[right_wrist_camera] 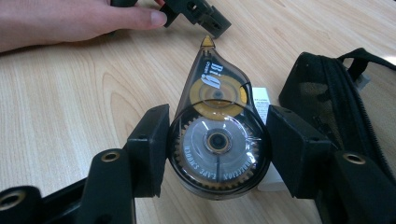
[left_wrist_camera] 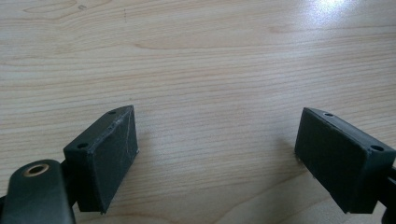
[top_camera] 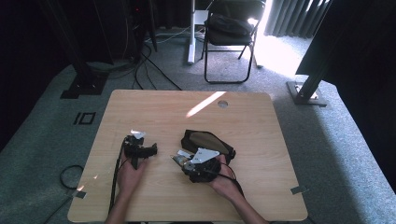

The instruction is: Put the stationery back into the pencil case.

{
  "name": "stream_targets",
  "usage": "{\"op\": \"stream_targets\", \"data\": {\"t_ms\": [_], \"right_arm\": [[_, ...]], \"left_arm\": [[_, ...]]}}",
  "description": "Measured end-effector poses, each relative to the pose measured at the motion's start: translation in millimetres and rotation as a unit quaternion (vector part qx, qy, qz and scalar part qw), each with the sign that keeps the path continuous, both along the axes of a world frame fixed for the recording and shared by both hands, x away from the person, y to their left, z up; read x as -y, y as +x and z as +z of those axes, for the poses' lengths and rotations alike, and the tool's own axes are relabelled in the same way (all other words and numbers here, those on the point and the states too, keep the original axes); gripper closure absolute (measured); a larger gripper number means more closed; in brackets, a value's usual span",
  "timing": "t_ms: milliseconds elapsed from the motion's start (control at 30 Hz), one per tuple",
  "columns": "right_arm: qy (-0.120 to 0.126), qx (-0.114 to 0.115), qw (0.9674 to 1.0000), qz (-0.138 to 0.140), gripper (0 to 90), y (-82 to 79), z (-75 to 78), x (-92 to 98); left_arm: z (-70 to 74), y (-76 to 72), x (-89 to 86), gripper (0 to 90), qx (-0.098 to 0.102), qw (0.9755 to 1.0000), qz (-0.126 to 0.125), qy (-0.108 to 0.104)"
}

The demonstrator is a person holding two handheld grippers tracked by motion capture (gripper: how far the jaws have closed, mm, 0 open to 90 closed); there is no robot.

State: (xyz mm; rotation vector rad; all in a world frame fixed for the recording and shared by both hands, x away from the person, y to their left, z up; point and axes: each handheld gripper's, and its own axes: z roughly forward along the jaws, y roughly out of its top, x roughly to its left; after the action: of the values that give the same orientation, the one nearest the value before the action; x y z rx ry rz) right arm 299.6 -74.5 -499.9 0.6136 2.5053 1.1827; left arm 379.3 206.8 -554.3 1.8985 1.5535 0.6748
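A transparent, smoke-tinted correction tape dispenser (right_wrist_camera: 217, 140) with a yellow inner wheel lies flat on the wooden table (top_camera: 154, 107), its tip pointing away. My right gripper (right_wrist_camera: 217, 125) is shut on it, one pad against each side of its round body. A white block (right_wrist_camera: 261, 100) lies partly under it. An open black zip pouch (right_wrist_camera: 327, 93) lies just to its right, also seen as the pouch (top_camera: 208, 139) behind the right gripper (top_camera: 184, 161). My left gripper (left_wrist_camera: 218, 121) is open over bare wood and holds nothing. It sits left of centre as the left gripper (top_camera: 140, 149).
The person's other hand (right_wrist_camera: 70, 18) rests on the table beyond the dispenser. A round cable hole (top_camera: 222, 103) sits near the table's far edge. Beyond the table stand a folding chair (top_camera: 231, 28), floor cables (top_camera: 144, 65) and stand legs (top_camera: 306, 91).
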Motion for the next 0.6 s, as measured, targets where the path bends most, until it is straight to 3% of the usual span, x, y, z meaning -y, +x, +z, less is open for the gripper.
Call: {"op": "stream_targets", "data": {"t_ms": [600], "right_arm": [[0.010, 0.008, 0.9999, -0.011, 41.6, 0.9, 8.0, 8.9]], "left_arm": [[0.0, 0.0, 0.0, 13.4, 0.000, 1.0000, 0.000, 0.000]]}}
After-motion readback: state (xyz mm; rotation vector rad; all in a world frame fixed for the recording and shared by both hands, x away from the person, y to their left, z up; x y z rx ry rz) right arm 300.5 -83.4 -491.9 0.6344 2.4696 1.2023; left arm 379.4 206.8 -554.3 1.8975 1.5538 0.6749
